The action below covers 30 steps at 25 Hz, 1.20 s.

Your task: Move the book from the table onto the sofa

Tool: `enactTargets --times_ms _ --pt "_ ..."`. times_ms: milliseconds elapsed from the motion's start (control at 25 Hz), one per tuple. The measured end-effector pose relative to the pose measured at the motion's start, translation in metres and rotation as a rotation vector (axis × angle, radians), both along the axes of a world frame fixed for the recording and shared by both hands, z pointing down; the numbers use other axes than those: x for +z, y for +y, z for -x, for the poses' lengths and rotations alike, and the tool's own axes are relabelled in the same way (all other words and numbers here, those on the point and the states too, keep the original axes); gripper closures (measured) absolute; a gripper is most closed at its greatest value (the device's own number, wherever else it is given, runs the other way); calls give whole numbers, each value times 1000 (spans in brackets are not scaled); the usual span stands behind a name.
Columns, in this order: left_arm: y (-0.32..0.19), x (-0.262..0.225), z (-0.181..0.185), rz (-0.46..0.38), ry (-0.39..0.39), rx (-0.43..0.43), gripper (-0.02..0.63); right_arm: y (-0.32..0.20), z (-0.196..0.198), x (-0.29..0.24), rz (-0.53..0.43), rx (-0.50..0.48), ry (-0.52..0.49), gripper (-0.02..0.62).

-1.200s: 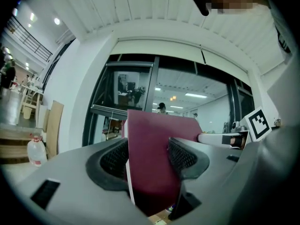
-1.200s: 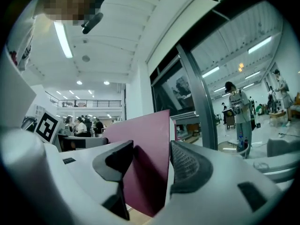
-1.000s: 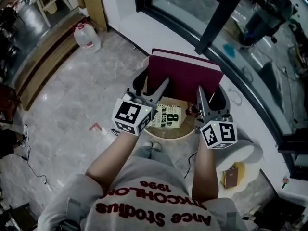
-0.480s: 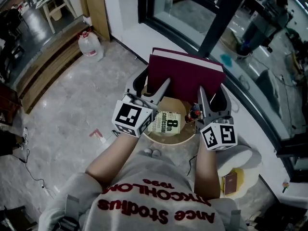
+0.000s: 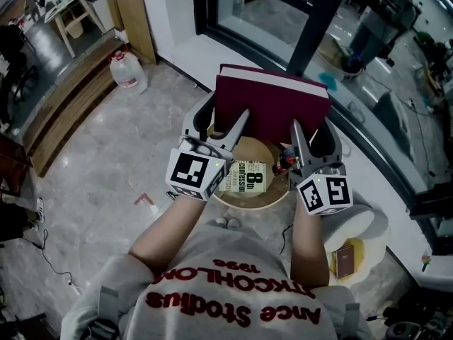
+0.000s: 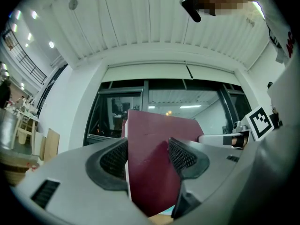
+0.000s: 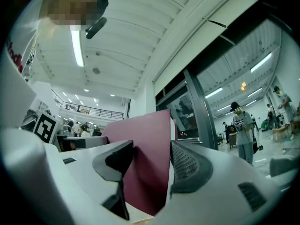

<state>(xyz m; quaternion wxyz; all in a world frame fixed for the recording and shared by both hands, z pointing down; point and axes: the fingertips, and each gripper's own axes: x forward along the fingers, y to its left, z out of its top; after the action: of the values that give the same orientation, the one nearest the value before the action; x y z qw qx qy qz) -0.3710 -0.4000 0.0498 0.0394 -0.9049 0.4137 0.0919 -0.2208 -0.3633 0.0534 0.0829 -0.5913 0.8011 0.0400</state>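
A thick maroon book (image 5: 272,107) is held up in the air above a small round wooden table (image 5: 269,196). My left gripper (image 5: 225,126) is shut on the book's left lower edge, and my right gripper (image 5: 310,131) is shut on its right lower edge. In the left gripper view the maroon cover (image 6: 152,163) fills the gap between the ribbed pads. The right gripper view shows the book (image 7: 147,158) clamped the same way. A second book with "8th" on its cover (image 5: 244,176) lies on the table under the grippers.
A window wall with a dark frame (image 5: 315,16) runs behind the book. A water jug (image 5: 127,68) stands on the marble floor at left. A small brown book on a yellow item (image 5: 344,260) lies at lower right, beside a white rounded seat (image 5: 354,225).
The maroon book has stayed clamped in both grippers and has risen slightly. The view has shifted a little over the floor and table.
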Motion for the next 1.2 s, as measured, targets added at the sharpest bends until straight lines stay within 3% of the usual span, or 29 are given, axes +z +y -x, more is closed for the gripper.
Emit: enactTargets --times_ms 320,640,880,1200 --pt "2 -3 -3 -11 4 35 341 8 -1 -3 -9 33 8 325" --pt "14 2 -36 -25 10 161 341 38 -27 4 -8 165 9 325" --pt "50 12 -92 -14 20 410 341 107 -63 12 4 412 8 325" --pt "143 22 -218 9 39 723 341 233 -154 18 15 724 17 325"
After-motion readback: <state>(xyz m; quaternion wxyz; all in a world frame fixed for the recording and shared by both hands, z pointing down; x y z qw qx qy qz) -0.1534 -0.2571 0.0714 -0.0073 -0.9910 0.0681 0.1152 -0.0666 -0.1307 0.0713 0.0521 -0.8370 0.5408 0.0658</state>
